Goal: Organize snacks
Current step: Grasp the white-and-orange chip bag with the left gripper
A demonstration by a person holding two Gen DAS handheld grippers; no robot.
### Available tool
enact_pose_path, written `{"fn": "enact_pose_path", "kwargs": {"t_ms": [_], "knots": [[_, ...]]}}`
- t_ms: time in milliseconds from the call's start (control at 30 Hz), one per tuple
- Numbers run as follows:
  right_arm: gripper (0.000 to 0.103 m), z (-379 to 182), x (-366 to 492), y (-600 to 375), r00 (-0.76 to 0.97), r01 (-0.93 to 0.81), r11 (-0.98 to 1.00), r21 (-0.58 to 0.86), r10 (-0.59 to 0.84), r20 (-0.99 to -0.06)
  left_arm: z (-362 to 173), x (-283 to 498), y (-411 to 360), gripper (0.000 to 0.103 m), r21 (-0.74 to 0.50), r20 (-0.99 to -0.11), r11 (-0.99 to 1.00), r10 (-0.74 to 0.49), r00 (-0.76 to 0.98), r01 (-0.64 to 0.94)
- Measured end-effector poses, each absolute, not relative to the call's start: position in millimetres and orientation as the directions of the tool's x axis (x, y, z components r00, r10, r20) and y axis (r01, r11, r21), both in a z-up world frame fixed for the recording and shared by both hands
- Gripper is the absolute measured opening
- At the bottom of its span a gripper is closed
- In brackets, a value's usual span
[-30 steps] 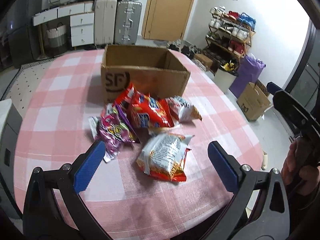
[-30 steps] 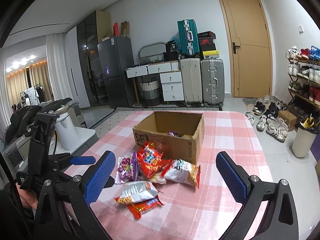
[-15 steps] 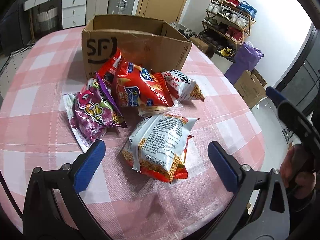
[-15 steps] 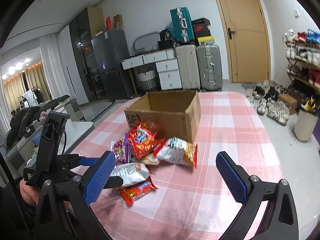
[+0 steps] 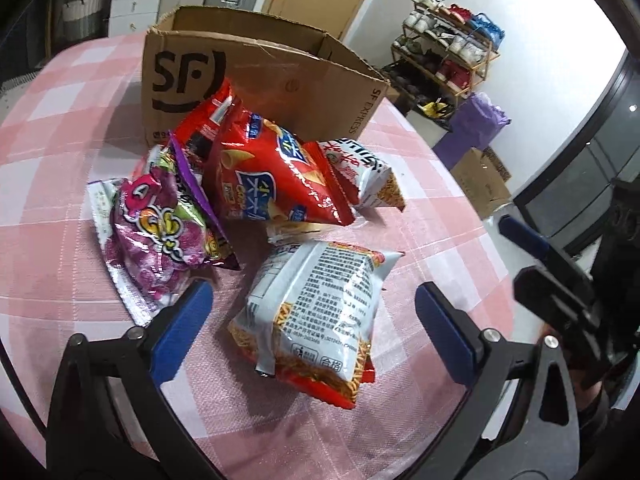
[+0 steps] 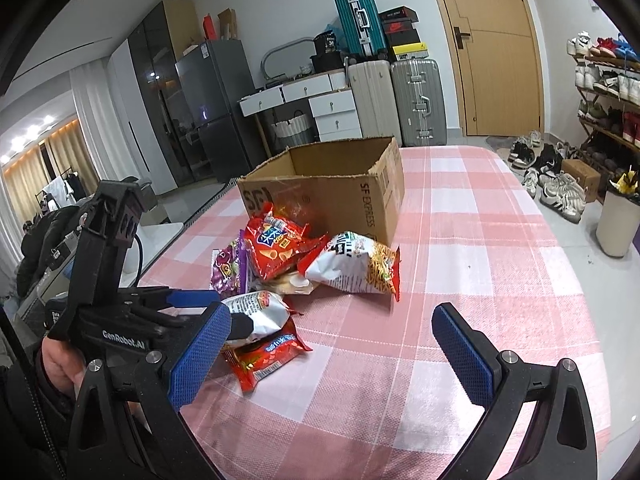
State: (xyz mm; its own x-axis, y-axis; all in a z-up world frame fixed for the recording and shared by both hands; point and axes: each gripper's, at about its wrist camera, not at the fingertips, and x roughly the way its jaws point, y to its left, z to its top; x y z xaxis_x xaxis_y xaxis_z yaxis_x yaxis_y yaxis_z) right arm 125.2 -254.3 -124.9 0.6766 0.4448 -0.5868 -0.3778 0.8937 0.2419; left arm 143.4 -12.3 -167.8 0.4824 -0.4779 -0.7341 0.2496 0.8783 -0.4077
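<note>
An open cardboard box (image 5: 256,76) marked SF stands on the pink checked table (image 5: 56,152); it also shows in the right wrist view (image 6: 340,196). In front of it lies a pile of snack bags: a purple bag (image 5: 156,232), a red chip bag (image 5: 268,176), a white-and-red bag (image 5: 368,176), and a nearer white noodle-snack bag (image 5: 320,312) lying on a red bag (image 6: 264,356). My left gripper (image 5: 312,324) is open, its fingers either side of the noodle-snack bag (image 6: 256,312). My right gripper (image 6: 332,356) is open and empty over the table's near part.
Suitcases (image 6: 416,100), white drawers (image 6: 332,112) and a fridge (image 6: 212,108) stand at the back wall by a wooden door (image 6: 496,48). A shoe rack (image 6: 604,92) and a bin (image 6: 616,220) are to the right, off the table. The table edge (image 5: 472,208) is close on the right.
My left gripper has moved forward and down to the snack pile and now straddles the noodle-snack bag. My right gripper has drifted slightly closer to the table. Both have stayed open.
</note>
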Motion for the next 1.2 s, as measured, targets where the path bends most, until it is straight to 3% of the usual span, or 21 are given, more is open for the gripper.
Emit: {"fn": "enact_pose_path", "kwargs": {"t_ms": [33, 100, 200, 1200], "knots": [[0.102, -126.2, 126.5, -253.9, 0.675, -0.377, 0.894, 0.242, 0.444, -0.589, -169.8, 145.4, -12.3, 0.087, -0.421, -0.73, 0.87, -0.492, 0.474, 0.256], [0.102, -127.2, 127.9, -253.6, 0.674, -0.377, 0.894, 0.242, 0.444, -0.591, -173.9, 148.9, -12.6, 0.059, -0.42, -0.736, 0.869, -0.495, 0.462, 0.262], [0.102, -127.5, 126.3, -252.8, 0.673, -0.377, 0.894, 0.241, 0.443, -0.592, -174.9, 149.2, -12.3, 0.046, -0.448, -0.713, 0.847, -0.531, 0.459, 0.284], [0.102, -128.4, 121.6, -245.0, 0.654, -0.398, 0.884, 0.245, 0.461, -0.599, -154.1, 110.6, 11.6, 0.043, -0.439, -0.67, 0.846, -0.533, 0.516, 0.303]]}}
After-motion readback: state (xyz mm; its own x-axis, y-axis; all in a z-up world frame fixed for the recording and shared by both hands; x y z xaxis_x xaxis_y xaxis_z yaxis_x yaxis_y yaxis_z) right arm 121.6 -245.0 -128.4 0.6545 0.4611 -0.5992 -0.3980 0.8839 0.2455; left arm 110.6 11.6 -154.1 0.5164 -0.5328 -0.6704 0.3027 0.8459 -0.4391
